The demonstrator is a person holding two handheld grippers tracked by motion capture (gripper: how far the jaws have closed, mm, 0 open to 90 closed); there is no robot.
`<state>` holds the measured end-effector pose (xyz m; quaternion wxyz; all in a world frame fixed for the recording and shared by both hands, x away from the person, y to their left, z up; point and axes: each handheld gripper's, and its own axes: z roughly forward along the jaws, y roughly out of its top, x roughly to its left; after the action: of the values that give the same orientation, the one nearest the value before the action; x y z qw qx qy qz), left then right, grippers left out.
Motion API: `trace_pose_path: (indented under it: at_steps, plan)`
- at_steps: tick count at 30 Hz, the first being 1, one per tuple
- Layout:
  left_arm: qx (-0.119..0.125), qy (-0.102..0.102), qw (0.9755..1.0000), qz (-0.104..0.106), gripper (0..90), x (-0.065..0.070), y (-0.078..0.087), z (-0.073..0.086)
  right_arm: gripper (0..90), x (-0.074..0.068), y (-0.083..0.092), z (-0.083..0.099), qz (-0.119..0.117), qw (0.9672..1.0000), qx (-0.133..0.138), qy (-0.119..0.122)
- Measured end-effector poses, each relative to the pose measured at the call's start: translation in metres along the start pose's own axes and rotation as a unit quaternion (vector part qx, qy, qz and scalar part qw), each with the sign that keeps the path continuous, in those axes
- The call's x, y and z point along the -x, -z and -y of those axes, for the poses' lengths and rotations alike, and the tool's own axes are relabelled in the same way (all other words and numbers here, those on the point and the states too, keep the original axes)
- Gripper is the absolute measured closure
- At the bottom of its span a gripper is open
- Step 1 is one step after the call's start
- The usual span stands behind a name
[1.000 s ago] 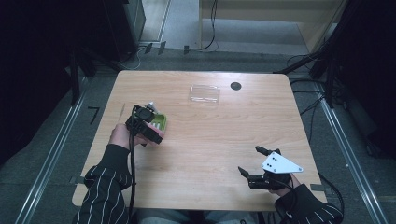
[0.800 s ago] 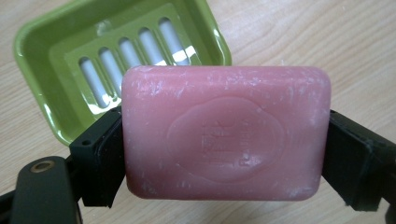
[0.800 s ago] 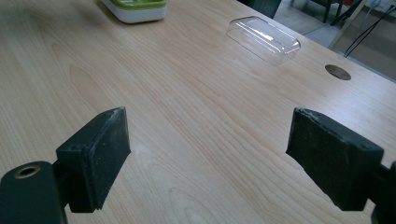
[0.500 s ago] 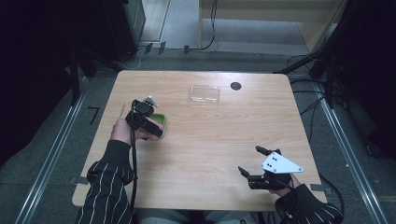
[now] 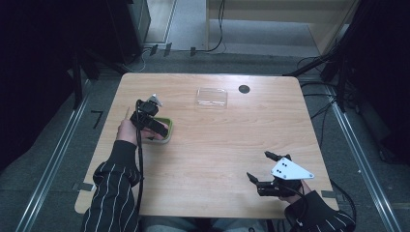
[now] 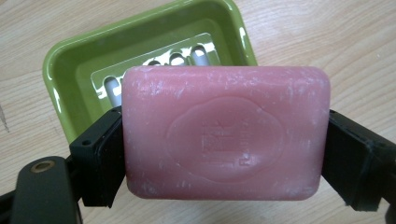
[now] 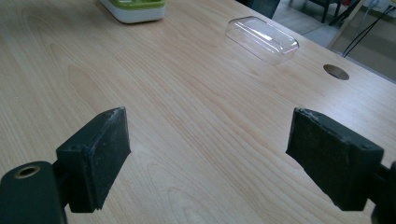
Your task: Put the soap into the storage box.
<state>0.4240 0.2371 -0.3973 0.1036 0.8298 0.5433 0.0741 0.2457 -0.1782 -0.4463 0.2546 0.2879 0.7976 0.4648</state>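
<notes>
The left gripper [image 6: 224, 140] clamps a pink soap bar [image 6: 224, 135] by its short ends, long axis spanning the jaws, poised just above the green soap dish [image 6: 140, 51], which lies directly beyond. The right gripper [image 7: 208, 154] rests wide open, well apart.

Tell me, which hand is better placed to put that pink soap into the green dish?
Left. Its tongs already clamp the pink soap right above the green dish. The right tongs sit open and empty, far across the table.
</notes>
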Motion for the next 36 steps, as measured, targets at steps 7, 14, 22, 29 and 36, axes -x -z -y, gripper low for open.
trace_pose_path:
  at_steps: [7,14,22,29,36]
  plan:
    - [-0.004,0.008,1.0000,0.003,13.6,-0.005,-0.006,-0.006,13.8,0.000,0.000,0.000,0.001,1.0000,-0.002,0.000]
    - [-0.016,0.004,0.9998,0.010,13.6,-0.011,-0.010,-0.008,13.8,0.000,0.000,0.000,0.000,1.0000,-0.002,0.000]
    - [-0.020,0.020,0.9995,0.012,13.6,-0.021,-0.015,-0.006,13.9,0.000,0.000,0.000,0.000,1.0000,0.000,0.000]
    - [-0.023,0.023,0.9994,0.007,13.6,-0.020,-0.018,-0.008,13.8,0.000,0.000,0.000,-0.001,1.0000,-0.001,-0.001]
    - [-0.033,0.020,0.9992,0.007,13.6,-0.019,-0.022,-0.010,13.8,0.001,0.000,0.000,0.000,1.0000,0.000,-0.002]
